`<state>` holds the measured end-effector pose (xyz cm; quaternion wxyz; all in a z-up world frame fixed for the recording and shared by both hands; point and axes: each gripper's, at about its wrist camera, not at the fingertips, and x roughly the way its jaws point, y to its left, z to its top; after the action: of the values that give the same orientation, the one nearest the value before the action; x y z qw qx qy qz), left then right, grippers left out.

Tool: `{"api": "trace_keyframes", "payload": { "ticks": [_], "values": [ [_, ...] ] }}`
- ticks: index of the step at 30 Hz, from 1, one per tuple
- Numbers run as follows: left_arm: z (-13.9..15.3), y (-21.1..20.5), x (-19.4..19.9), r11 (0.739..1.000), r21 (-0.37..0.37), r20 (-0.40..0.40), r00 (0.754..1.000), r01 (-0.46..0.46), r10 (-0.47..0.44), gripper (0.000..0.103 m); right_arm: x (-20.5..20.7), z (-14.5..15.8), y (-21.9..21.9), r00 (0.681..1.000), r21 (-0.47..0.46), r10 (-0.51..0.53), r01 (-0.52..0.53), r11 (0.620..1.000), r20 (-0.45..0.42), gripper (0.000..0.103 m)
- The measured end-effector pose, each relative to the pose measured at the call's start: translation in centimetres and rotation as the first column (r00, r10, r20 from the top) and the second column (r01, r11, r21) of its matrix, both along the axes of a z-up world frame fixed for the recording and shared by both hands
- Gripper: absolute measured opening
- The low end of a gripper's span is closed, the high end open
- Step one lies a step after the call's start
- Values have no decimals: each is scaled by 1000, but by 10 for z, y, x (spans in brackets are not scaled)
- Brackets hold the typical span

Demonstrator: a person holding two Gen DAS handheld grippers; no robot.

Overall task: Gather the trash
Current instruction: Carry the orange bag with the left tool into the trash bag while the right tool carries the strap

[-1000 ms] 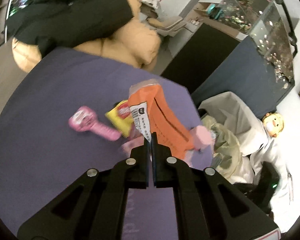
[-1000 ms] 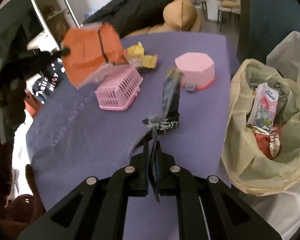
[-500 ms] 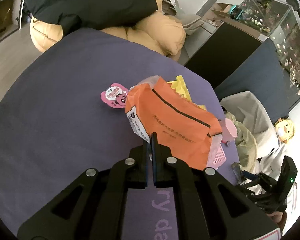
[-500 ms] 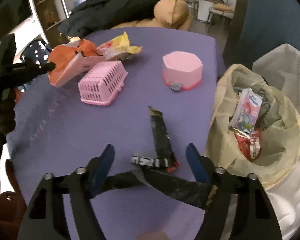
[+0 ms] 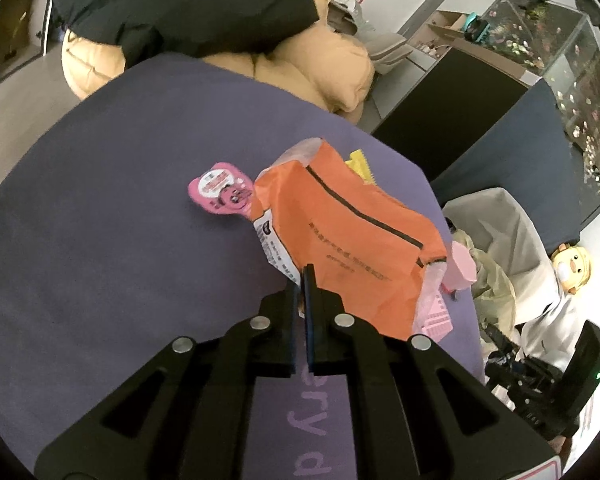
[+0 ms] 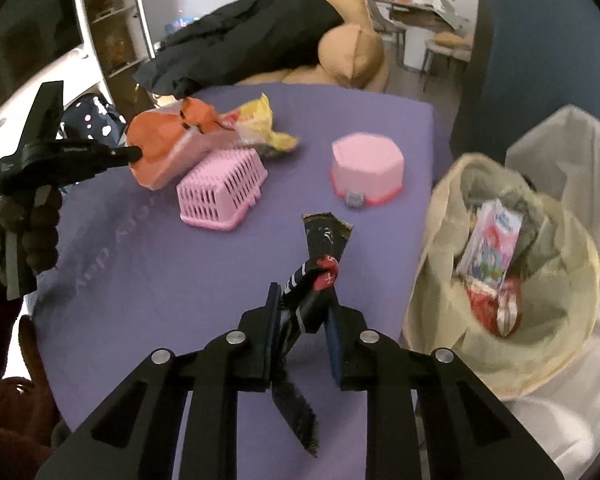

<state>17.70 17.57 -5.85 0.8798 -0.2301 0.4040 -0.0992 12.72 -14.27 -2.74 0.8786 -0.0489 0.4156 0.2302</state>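
Note:
My left gripper (image 5: pixel 303 276) is shut on the edge of a large orange snack bag (image 5: pixel 348 248), held just above the purple table. The same bag (image 6: pixel 160 148) and left gripper (image 6: pixel 134 154) show at the left of the right wrist view. My right gripper (image 6: pixel 302 300) stands around a dark wrapper (image 6: pixel 320 256), its jaws partly closed against it; the wrapper's far end lies on the table. A yellow-lined trash bag (image 6: pixel 500 264) holding a pink carton and red wrapper sits at the table's right edge.
On the purple table (image 6: pixel 140 280): a pink basket (image 6: pixel 220 188), a pink octagonal box (image 6: pixel 366 168), a yellow wrapper (image 6: pixel 260 124), a pink sachet (image 5: pixel 220 192). A tan plush with black cloth (image 5: pixel 204 12) lies beyond.
My right gripper opened, dropped lower over the dark wrapper, and has now narrowed around it. My left gripper lowered the orange bag toward the table.

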Motion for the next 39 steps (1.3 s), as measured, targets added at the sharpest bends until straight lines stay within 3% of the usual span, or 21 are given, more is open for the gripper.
{"api": "trace_keyframes", "payload": {
  "ticks": [7, 14, 19, 25, 32, 39],
  "values": [
    [20, -17, -1, 1000, 14, 20, 1000, 2, -2, 2, 18, 21, 0, 997, 10, 29, -30, 999, 65, 21],
    [71, -47, 2, 997, 56, 111, 992, 51, -57, 2, 29, 52, -17, 990, 11, 7, -8, 1000, 141, 21],
    [109, -82, 10, 991, 94, 178, 977, 100, -115, 2, 36, 66, -46, 981, 15, -47, 45, 999, 186, 21],
    [128, -133, 24, 977, 109, 203, 958, 184, -203, 2, 42, 72, -95, 965, 39, -154, 149, 988, 212, 21],
    [126, -218, 51, 944, 106, 181, 927, 312, -327, 2, 41, 76, -161, 934, 7, -249, 256, 967, 257, 21],
    [122, -313, 65, 880, 127, 166, 865, 457, -473, 2, 43, 68, -235, 891, 20, -381, 389, 921, 248, 21]
  ]
}}
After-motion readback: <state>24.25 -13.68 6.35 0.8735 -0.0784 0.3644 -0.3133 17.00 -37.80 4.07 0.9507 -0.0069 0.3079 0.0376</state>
